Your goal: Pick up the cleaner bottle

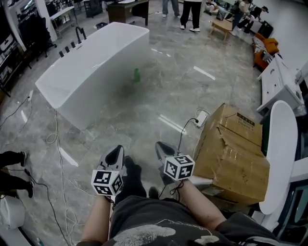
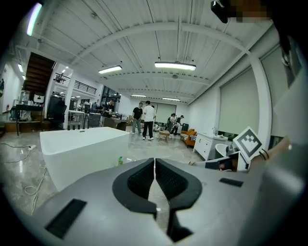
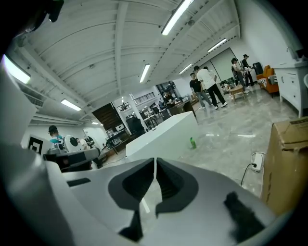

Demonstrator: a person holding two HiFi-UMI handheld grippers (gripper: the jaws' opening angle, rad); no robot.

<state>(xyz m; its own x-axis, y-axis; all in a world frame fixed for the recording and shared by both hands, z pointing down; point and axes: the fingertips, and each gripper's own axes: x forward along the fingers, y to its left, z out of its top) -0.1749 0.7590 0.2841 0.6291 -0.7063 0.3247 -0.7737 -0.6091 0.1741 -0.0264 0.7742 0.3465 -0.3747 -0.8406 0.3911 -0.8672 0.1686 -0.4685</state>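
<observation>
From a camera on the person's head, looking steeply down, a grey polished floor (image 1: 168, 101) spread out across a large, bright workshop. The person's forearms reached forward from the bottom edge, each hand carrying a tool.

The left tool (image 1: 115, 153) pointed ahead and slightly down. In the left gripper view its two dark pads met at the tips, narrowed to a closed line with nothing between them. Its marker cube (image 1: 107, 182) sat near the wrist.

The right tool (image 1: 161, 147) lay just beside it, pointing the same way. In the right gripper view its pads were also pressed together and empty. Its own cube (image 1: 179, 166) sat behind the jaws.

The cleaner bottle (image 1: 136, 74) (small and green) stood upright on the floor, well ahead of both tools. It was just beside the long side wall of a white freestanding bathtub (image 1: 72, 89), which ran diagonally across the upper left.

To the right of the tools sat a dented cardboard box (image 1: 236, 153). A white socket block (image 1: 201, 118) with a black cable lay on the floor near the box's far corner.

Several people (image 1: 188, 12) stood at the far end of the room.
</observation>
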